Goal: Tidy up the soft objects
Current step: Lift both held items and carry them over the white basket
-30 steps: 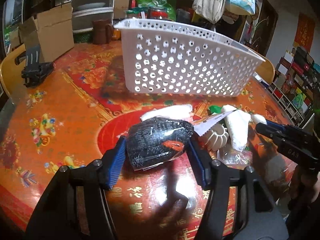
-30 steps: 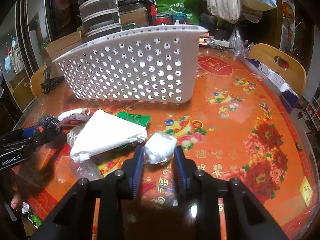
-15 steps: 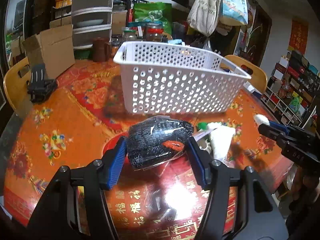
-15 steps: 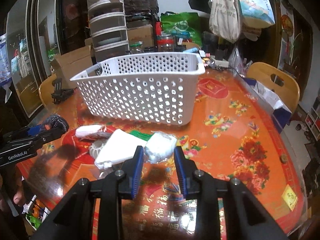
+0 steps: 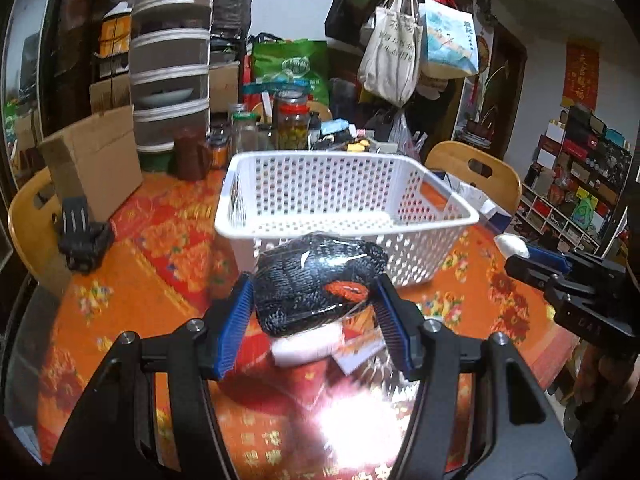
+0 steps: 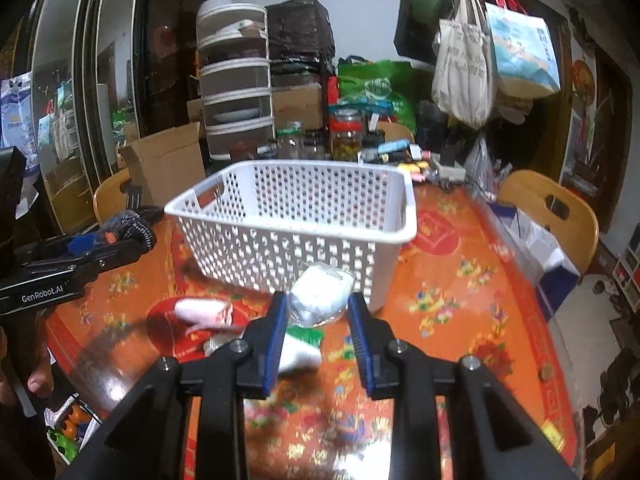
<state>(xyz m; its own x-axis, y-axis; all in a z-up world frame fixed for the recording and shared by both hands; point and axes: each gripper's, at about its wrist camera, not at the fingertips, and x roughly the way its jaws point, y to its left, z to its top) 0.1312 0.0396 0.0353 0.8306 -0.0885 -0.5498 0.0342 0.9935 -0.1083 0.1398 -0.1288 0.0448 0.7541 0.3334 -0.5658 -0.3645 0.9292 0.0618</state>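
My left gripper (image 5: 314, 304) is shut on a black knitted bundle in clear wrap (image 5: 318, 284) and holds it above the table, just in front of the white perforated basket (image 5: 344, 196). My right gripper (image 6: 320, 314) is shut on a white soft packet (image 6: 322, 292), held in the air near the basket's (image 6: 296, 216) front corner. Each gripper shows at the edge of the other view: the right (image 5: 520, 252), the left (image 6: 132, 232). Several white soft items (image 6: 204, 312) lie on the red-orange table (image 6: 452, 280) below.
Jars (image 5: 294, 124), a stacked mesh food cover (image 5: 170, 68), a cardboard box (image 5: 96, 156) and bags crowd the far side of the table. A black clamp (image 5: 82, 236) lies at the left. Wooden chairs (image 6: 548, 216) stand around the table.
Both grippers have risen well above the table with their loads. The basket now appears lower and its open top shows. The loose items are left on the table below.
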